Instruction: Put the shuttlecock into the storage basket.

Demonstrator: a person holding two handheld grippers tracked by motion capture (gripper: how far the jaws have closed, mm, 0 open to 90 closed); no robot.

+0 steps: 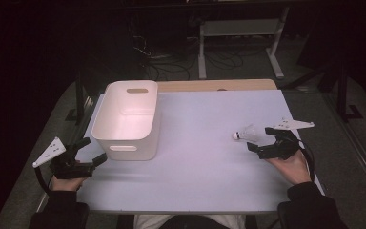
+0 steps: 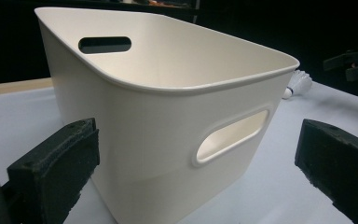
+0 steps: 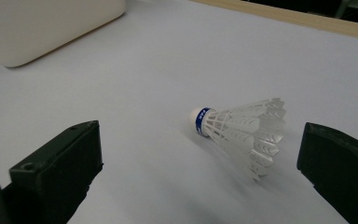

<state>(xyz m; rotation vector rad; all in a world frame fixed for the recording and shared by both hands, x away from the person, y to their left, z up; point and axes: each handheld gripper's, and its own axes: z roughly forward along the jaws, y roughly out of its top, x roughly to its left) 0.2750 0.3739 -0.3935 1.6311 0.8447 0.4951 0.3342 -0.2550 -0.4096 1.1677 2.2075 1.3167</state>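
**Right tool at the shuttlecock, left tool beside the bin**

A white feathered shuttlecock with a blue band round its cork (image 1: 246, 133) lies on its side on the pale lavender bench (image 1: 209, 162), toward the right part of the surface. Its cork end points toward the bench's middle and its feather skirt toward the right tool (image 1: 263, 138). In the right gripper view the shuttlecock (image 3: 242, 130) rests flat on the bench (image 3: 144, 70) ahead of the two black jaws, nearer the jaw at the right of that view than the other. The jaws stand wide apart and touch nothing. The person's right hand (image 1: 293, 164) holds this tool from below, a dark sleeve behind it.

A cream-white plastic storage bin with slotted oval handles (image 1: 128, 119) stands upright on the left part of the bench, well apart from the shuttlecock. The left tool (image 1: 93, 151) sits just beside the bin's near left corner, its jaws spread open and gripping nothing. In the left gripper view the bin (image 2: 168, 121) rises close in front, between the two black jaws; whether either jaw touches its wall cannot be told. Its near handle slot faces the camera, and the shuttlecock (image 2: 299, 84) shows small beyond the bin's right edge, with the right tool (image 2: 352, 65) farther off.

A strip of light wooden tabletop (image 1: 219, 85) runs along the bench's far edge.
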